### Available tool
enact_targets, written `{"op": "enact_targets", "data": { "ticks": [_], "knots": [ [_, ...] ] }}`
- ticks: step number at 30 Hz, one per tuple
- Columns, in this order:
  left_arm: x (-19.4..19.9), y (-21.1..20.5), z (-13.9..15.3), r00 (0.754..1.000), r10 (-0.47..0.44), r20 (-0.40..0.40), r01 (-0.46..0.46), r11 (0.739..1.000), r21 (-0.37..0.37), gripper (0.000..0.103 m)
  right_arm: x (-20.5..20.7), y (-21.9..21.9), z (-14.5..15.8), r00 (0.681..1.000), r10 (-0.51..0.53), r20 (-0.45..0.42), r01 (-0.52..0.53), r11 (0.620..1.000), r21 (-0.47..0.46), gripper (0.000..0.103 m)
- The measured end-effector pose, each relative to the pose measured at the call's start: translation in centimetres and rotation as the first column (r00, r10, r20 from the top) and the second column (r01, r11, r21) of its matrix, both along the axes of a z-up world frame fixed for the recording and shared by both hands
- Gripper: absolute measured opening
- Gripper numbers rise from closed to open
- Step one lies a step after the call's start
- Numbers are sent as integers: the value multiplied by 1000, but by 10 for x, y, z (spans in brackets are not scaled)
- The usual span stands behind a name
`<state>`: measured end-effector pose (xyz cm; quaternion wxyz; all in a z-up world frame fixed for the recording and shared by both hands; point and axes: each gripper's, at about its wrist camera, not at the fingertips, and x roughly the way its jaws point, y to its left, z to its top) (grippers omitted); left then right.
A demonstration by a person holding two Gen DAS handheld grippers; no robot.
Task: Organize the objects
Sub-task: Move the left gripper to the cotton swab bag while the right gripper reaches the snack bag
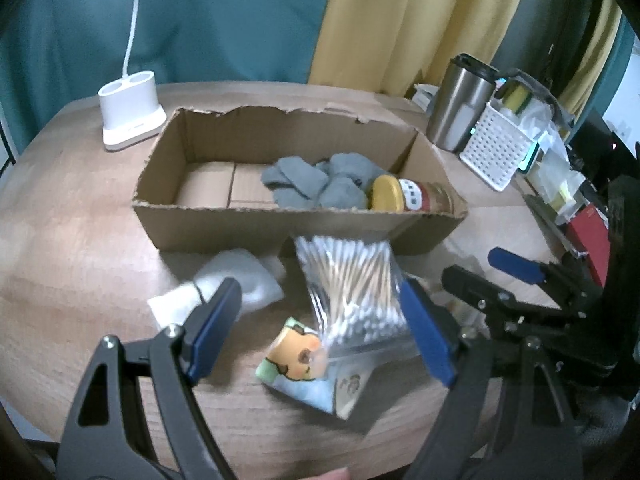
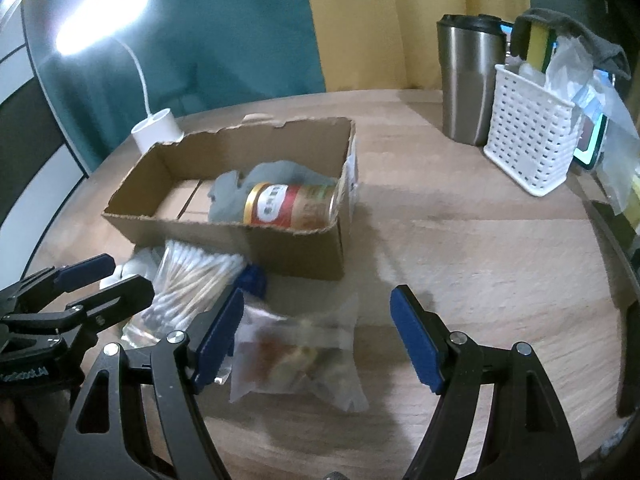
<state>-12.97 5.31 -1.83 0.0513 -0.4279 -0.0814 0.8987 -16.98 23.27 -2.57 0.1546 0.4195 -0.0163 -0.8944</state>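
Note:
An open cardboard box (image 1: 224,220) (image 2: 296,256) on the wooden table holds a grey cloth (image 1: 316,184) (image 2: 276,174) and a lying jar (image 1: 416,196) (image 2: 292,206) with a yellow lid. In front of it lie a clear bag of cotton swabs (image 1: 352,288) (image 2: 188,280), a cartoon tissue pack (image 1: 300,368), white cotton pads (image 1: 224,288) and a clear snack bag (image 2: 296,356). My left gripper (image 1: 320,332) (image 2: 108,276) is open, its fingers either side of the swab bag. My right gripper (image 2: 316,340) (image 1: 480,272) is open over the snack bag.
A white lamp base (image 1: 130,112) (image 2: 156,130) stands behind the box at left. A steel tumbler (image 1: 460,104) (image 2: 468,80) and a white perforated basket (image 1: 500,148) (image 2: 532,136) full of items stand at the right, with clutter beyond.

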Motion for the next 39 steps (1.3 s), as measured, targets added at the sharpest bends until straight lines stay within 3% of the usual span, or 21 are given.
{"op": "enact_targets", "data": {
  "ticks": [24, 26, 39],
  "knots": [
    [-2, 17, -10, 999, -4, 36, 6, 998, -60, 82, 1, -1, -29, 995, 66, 69, -64, 997, -31, 79],
    [-4, 20, -11, 999, -7, 42, 10, 998, -66, 82, 1, 1, -31, 995, 69, 67, -67, 997, -37, 73],
    [-21, 41, -20, 995, -53, 80, 62, 992, -108, 82, -1, 24, -29, 998, 30, 48, -28, 998, -47, 70]
  ]
}}
